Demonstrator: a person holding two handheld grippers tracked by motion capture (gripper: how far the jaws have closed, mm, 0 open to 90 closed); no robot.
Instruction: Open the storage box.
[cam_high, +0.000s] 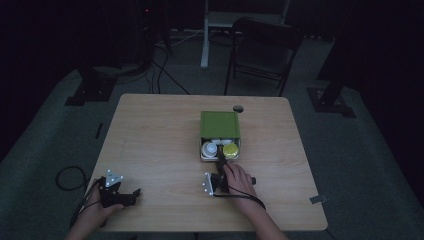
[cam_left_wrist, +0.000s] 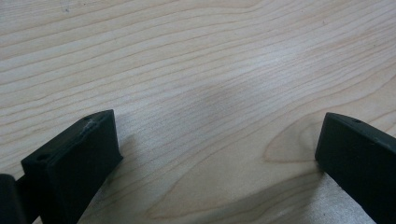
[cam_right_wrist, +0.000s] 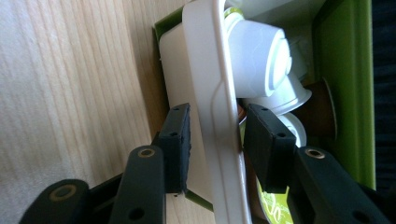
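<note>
room dim | floor (cam_high: 50, 120) grey | chair (cam_high: 262, 52) behind table (cam_high: 150, 140)

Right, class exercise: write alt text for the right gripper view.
The right tool straddles the white front lip of a drawer tray, jaws either side and not yet pressing. Behind it lie white pods inside a green box on a wooden table.

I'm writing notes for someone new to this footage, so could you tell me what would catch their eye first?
The green box near the middle of the wooden table stands out, its white drawer pulled partly out towards the person and holding white capsules and a yellow-topped one. The right gripper has its jaws either side of the drawer's front lip, while the left gripper rests open near the table's near left corner.
</note>
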